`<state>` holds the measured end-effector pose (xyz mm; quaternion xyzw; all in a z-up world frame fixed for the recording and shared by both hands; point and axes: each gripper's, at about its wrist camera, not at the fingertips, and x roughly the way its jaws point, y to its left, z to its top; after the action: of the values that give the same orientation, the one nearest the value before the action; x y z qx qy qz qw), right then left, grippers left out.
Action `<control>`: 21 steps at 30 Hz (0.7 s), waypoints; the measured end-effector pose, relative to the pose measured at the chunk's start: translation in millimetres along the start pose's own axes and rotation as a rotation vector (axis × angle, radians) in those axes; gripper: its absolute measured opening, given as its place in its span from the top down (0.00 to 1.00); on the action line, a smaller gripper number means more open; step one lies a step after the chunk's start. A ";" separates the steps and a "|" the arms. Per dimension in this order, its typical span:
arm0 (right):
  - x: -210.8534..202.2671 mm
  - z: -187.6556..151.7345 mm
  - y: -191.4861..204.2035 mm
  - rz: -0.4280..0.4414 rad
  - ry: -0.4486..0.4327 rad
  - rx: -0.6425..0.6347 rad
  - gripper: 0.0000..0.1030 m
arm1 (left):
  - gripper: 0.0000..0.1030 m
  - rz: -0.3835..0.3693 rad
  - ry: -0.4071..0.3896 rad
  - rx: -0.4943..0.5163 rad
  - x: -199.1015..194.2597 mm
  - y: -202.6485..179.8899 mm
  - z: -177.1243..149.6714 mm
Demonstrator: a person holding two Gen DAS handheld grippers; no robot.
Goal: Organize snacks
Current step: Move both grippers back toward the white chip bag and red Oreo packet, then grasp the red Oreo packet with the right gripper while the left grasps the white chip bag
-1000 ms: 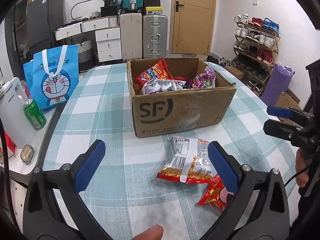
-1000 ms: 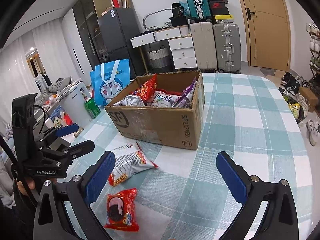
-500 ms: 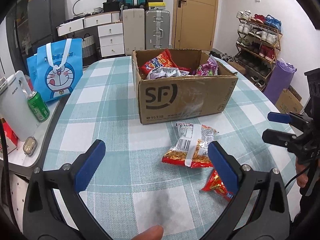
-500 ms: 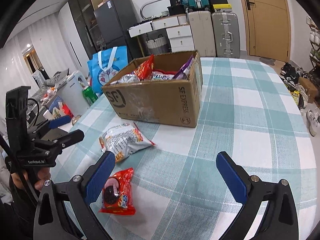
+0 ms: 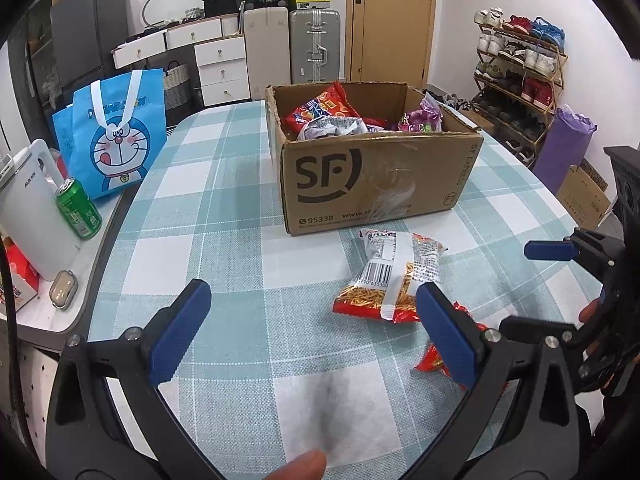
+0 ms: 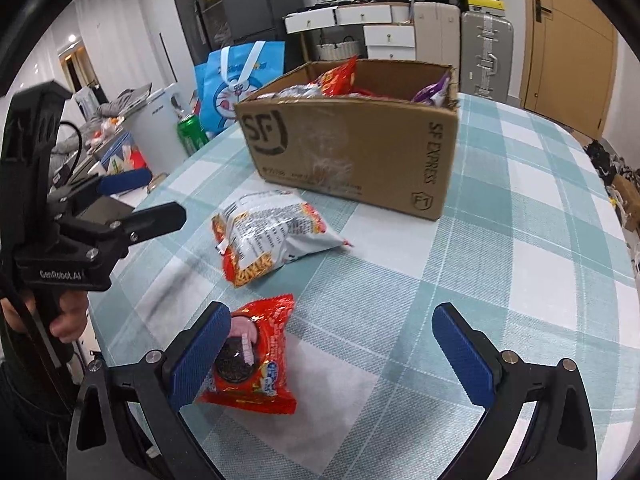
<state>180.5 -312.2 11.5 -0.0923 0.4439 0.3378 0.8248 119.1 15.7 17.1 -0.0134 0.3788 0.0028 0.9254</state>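
Observation:
A cardboard SF box (image 5: 380,172) holding several snack bags stands on the checked table; it also shows in the right wrist view (image 6: 360,152). A red and white snack bag (image 5: 394,276) lies on the cloth in front of it, seen too in the right wrist view (image 6: 272,240). A red cookie packet (image 6: 256,360) lies nearer the table edge, partly behind my left finger in the left wrist view (image 5: 440,356). My left gripper (image 5: 316,328) is open and empty above the cloth. My right gripper (image 6: 332,348) is open and empty, its left finger beside the cookie packet.
A blue cartoon tote bag (image 5: 112,140), a green can (image 5: 78,208) and a white appliance (image 5: 32,216) stand on a side counter left of the table. Suitcases, drawers and a door are behind. A shoe rack (image 5: 520,76) stands at the right.
Both grippers have dropped lower and come closer to the table. The right gripper has moved toward the cookie packet. Both stay open.

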 end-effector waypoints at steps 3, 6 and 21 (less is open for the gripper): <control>8.1 -2.9 7.3 0.000 0.024 -0.026 0.01 | 0.01 0.004 0.007 -0.003 2.6 2.0 0.0; 14.1 -5.8 13.9 0.022 0.038 -0.048 0.01 | 0.01 0.005 0.012 -0.006 4.4 3.7 -0.1; 33.4 -18.1 38.9 0.001 0.115 -0.175 0.01 | 0.01 0.005 0.037 -0.011 13.5 6.8 -2.3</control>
<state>156.2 -275.1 -19.9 -0.1832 0.4594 0.3698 0.7865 127.0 22.4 5.8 -0.0180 0.3959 0.0068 0.9181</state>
